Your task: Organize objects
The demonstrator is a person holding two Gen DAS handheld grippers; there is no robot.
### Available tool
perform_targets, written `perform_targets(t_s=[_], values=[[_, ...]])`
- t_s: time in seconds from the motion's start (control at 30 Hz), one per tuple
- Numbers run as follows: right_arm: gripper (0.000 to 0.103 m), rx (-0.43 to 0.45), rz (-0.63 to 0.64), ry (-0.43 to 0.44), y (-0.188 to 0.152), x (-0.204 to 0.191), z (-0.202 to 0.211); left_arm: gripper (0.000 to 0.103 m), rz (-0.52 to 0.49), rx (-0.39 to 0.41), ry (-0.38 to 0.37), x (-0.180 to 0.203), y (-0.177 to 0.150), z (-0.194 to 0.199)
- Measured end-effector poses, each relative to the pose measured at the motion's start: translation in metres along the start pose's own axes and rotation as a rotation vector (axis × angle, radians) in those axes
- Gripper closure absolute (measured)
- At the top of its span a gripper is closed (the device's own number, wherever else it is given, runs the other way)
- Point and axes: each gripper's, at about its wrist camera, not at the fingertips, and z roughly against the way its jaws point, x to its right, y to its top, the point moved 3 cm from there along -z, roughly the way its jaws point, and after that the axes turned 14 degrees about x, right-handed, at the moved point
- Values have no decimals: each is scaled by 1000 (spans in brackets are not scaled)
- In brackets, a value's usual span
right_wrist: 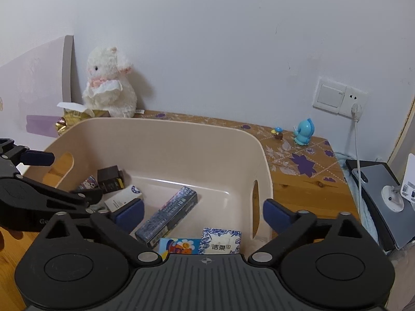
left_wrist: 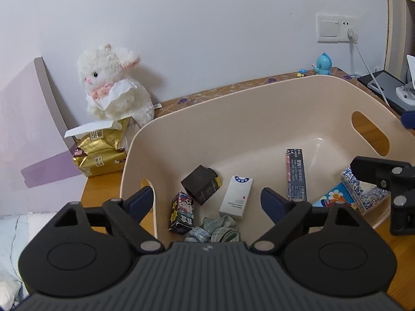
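Currently both hand-held grippers sit over the near rim of the beige bin (left_wrist: 233, 119), jaws spread wide, nothing held.

Left hand-held gripper (left_wrist: 207, 202): between its fingers and just ahead lie the white box (left_wrist: 236, 197), the cartoon-print box (left_wrist: 181, 213) and the dark cube box (left_wrist: 201, 184). A crumpled checked cloth (left_wrist: 218, 229) is directly under the gap, nearest the gripper body. Long dark box (left_wrist: 296, 175) lies ahead of its right finger, roughly lengthwise away from it. Further right, the blue-white tissue pack (left_wrist: 363, 194) overlaps the colourful flat pack (left_wrist: 334, 197), close to the bin's handle cutout.

Right hand-held gripper (right_wrist: 203, 213): long dark box (right_wrist: 167, 216) lies diagonally ahead of its left finger. Tissue pack (right_wrist: 221, 241) and colourful pack (right_wrist: 179, 245) sit side by side close under the gap. Left gripper shows at its far left.

All of those items are inside the bin, on its floor. Bin stands on the wooden table (right_wrist: 298, 189).

Outside the bin, beyond the left gripper's left finger: gold tissue packs (left_wrist: 101, 155) and a white plush bunny (left_wrist: 114, 83) against the wall. Beyond the right gripper's right finger, a blue figurine (right_wrist: 303, 132) on the patterned mat.
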Motion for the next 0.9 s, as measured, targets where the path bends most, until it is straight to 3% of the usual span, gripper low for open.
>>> perform_targets(t_s=[0.43, 0.9], values=[[0, 65, -28, -4, 11, 5, 39, 13, 26, 54, 11, -1, 7, 34], [0, 153, -40, 8, 10, -3, 108, 12, 110, 161, 3, -8, 1, 107]])
